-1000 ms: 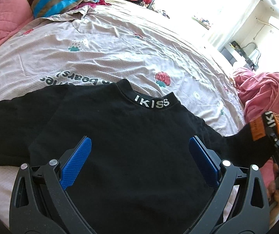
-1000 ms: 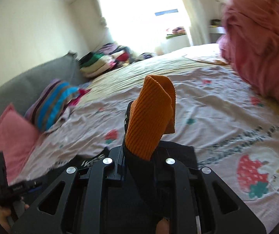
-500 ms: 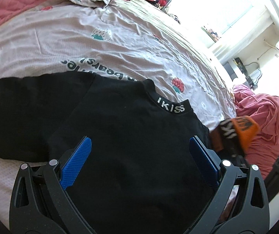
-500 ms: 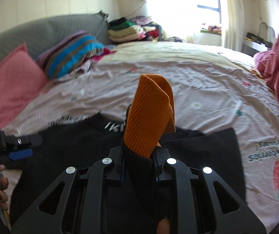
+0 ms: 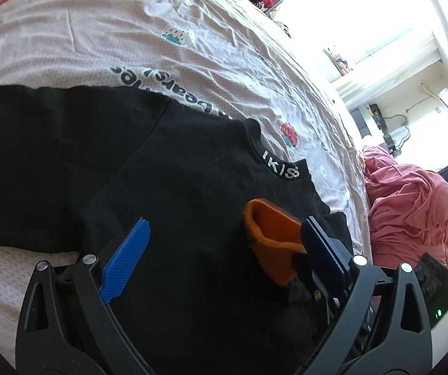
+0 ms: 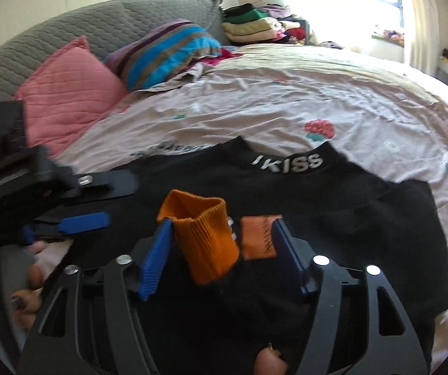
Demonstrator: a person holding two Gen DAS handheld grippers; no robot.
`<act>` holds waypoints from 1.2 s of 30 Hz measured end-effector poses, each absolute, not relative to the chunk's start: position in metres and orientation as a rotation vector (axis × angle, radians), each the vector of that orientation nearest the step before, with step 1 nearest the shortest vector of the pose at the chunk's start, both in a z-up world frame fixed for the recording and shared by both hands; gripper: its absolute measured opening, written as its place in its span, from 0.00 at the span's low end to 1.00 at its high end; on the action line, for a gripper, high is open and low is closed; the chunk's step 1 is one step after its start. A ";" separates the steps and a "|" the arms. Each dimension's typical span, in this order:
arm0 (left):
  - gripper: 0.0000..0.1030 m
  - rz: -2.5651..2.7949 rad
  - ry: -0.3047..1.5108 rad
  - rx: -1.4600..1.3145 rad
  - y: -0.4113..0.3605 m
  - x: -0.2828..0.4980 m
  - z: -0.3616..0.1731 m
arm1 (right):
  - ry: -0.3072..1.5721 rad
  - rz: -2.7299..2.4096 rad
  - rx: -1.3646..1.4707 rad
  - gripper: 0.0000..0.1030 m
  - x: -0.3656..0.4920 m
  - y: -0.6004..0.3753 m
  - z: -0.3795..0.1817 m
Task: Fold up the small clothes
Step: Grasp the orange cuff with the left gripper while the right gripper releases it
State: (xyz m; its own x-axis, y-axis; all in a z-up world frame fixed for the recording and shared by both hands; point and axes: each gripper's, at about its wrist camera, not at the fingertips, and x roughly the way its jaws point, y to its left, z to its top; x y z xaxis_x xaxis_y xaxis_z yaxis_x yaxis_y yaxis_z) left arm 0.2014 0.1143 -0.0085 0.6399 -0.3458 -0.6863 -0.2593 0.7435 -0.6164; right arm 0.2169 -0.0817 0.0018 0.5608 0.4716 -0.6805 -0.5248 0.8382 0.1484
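I'm looking down along both grippers at a black top point(image 5: 167, 193) lying flat on the wrinkled pink bedsheet point(image 5: 130, 37), collar with white lettering point(image 6: 288, 163) pointing to twelve o'clock in the right wrist view. The right gripper point(image 6: 221, 247) has just been opening: its blue ribbed pads are now standing apart, with the orange cuff point(image 6: 203, 237) of the sleeve between them, propped up but apparently no longer pinched. I'm reading this as the sleeve being laid across the chest, released so it rests on the body of the top. The cuff is thick ribbed knit, holding a tube shape; the black cloth looks soft and matte. The left gripper point(image 5: 224, 250) is hovering wide open with nothing in it, just above the top's front, the cuff at its two o'clock beside the right pad, probably ready to press or take the next fold.
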 end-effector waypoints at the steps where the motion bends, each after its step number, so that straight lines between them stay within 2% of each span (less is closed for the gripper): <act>1: 0.87 -0.069 0.903 -0.766 0.113 0.201 -0.011 | 0.780 0.596 -0.063 0.68 0.212 -0.085 0.004; 5: 0.78 -0.112 0.915 -0.782 0.107 0.202 -0.017 | 0.774 0.605 -0.005 0.72 0.199 -0.105 0.013; 9: 0.61 -0.138 0.939 -0.770 0.095 0.205 -0.023 | 0.770 0.562 0.040 0.72 0.191 -0.128 0.020; 12: 0.54 -0.161 0.963 -0.757 0.081 0.209 -0.030 | 0.762 0.520 0.076 0.72 0.189 -0.146 0.025; 14: 0.44 -0.158 0.973 -0.743 0.074 0.211 -0.034 | 0.756 0.497 0.094 0.72 0.188 -0.156 0.027; 16: 0.14 -0.167 0.976 -0.734 0.069 0.214 -0.038 | 0.758 0.478 0.112 0.72 0.188 -0.166 0.028; 17: 0.11 -0.185 0.974 -0.736 0.066 0.216 -0.039 | 0.760 0.463 0.120 0.72 0.188 -0.171 0.028; 23: 0.00 -0.241 0.911 -0.683 0.060 0.217 -0.013 | 0.774 0.426 0.150 0.72 0.186 -0.196 0.026; 30: 0.00 -0.243 0.788 -0.629 0.073 0.207 0.041 | 0.775 0.363 0.181 0.72 0.191 -0.223 0.028; 36: 0.00 -0.198 0.785 -0.583 0.080 0.202 0.044 | 0.779 0.331 0.157 0.72 0.197 -0.223 0.024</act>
